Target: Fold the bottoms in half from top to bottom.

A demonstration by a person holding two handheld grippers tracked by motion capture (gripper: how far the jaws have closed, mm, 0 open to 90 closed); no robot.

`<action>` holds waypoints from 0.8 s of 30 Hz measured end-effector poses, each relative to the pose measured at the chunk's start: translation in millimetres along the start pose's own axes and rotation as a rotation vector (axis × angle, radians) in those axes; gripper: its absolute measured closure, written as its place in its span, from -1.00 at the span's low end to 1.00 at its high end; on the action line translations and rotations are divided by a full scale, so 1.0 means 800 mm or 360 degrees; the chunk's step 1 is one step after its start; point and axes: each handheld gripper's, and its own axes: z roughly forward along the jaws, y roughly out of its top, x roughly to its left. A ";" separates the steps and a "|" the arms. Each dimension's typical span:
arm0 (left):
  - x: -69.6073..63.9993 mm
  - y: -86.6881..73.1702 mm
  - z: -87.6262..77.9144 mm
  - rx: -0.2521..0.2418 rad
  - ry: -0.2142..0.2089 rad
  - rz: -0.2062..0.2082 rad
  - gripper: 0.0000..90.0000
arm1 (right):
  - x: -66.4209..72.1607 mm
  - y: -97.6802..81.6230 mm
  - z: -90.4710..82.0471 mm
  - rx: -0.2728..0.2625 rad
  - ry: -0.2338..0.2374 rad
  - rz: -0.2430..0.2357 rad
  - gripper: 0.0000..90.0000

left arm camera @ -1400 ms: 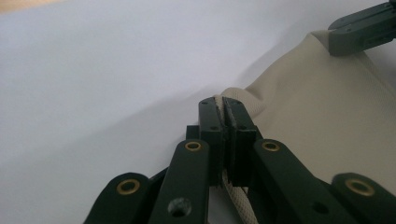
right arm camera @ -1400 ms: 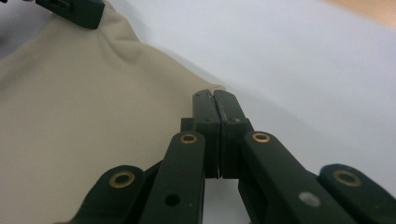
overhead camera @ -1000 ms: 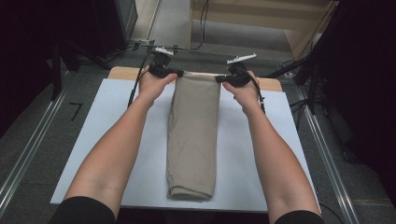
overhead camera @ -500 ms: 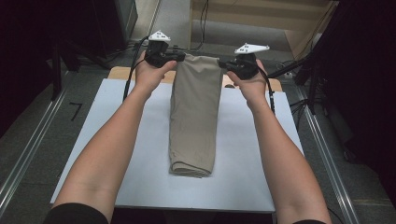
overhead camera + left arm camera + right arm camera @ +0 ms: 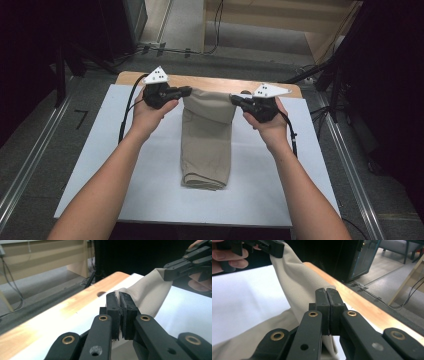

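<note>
High view: both grippers, left (image 5: 186, 91) & right (image 5: 235, 99), pinch far corners of trousers (image 5: 206, 145), lifted edge sags over table (image 5: 130, 165). Keep both level, pull toward near end evenly, so fold lands square w/o twist.

Black hand-held gripper (image 5: 189, 91) (brass rivets, grey three-cornered plate), trailing cable.

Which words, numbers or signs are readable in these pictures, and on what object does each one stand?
"7": a dark mark that reads like this digit, on the grey floor left of the table.
No print shows on the beige trousers, the left gripper or the right gripper.
</note>
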 end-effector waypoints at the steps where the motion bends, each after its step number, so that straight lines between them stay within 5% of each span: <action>1: -0.005 -0.006 -0.004 0.0006 -0.0003 0.0005 0.95 | 0.007 -0.005 -0.004 -0.0004 0.0013 0.0002 0.94; 24: -0.135 -0.149 -0.070 0.0176 -0.0240 0.0079 0.95 | 0.133 -0.139 -0.076 0.0040 0.0197 -0.0057 0.94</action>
